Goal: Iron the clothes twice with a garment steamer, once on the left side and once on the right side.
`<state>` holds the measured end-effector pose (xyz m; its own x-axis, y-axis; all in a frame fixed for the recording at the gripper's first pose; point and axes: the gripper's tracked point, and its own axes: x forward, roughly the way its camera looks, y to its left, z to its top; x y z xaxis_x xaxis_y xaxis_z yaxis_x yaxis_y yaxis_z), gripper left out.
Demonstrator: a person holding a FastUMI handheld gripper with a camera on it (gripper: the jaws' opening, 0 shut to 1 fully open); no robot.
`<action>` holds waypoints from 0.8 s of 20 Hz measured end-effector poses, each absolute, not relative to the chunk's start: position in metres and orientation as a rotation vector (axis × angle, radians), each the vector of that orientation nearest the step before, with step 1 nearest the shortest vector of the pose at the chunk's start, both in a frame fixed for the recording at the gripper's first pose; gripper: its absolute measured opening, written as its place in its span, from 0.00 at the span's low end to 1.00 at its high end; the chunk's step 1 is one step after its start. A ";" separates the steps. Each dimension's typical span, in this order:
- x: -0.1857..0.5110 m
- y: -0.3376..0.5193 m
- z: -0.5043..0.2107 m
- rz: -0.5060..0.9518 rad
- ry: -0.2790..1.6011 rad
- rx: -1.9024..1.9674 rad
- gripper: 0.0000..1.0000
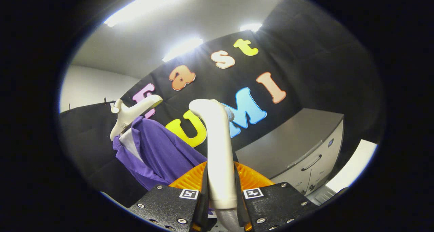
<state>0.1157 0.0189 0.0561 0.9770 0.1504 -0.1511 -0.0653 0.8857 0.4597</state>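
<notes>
Clamping gripper (222, 199) fingers on cream steamer handle (217, 150), handle upright between them. Purple garment (159, 154) hangs on pale hanger (130, 115) just beyond, against black booth wall. Grey cabinet (298, 150) stands nearby.

The steamer handle (218, 150) runs up between the fingers of the hand-held gripper (222, 198), which press on both its sides; its head curves away at the top, so the steam face is hidden. Its ribbed hose (230, 222) is cut off at the bottom of the frame. The orange part (251, 179) behind the handle is mostly covered. The purple garment (159, 154) is cut off low in the frame, its hem unseen. The hanger (130, 113) is partly hidden. Small marks on the grey cabinet (305, 150) are too small to tell.
</notes>
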 end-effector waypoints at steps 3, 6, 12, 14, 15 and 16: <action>0.110 0.059 0.067 0.168 0.147 0.391 0.33; 0.113 0.091 0.070 0.185 0.089 0.263 0.33; 0.120 0.145 0.055 0.204 0.026 0.041 0.33; 0.123 0.155 0.050 0.196 0.015 0.005 0.33; 0.125 0.159 0.045 0.191 0.019 -0.008 0.33; 0.128 0.162 0.040 0.185 0.028 -0.018 0.33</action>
<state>0.1277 0.1625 0.0400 0.9825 0.1839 -0.0293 -0.1844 0.9827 -0.0149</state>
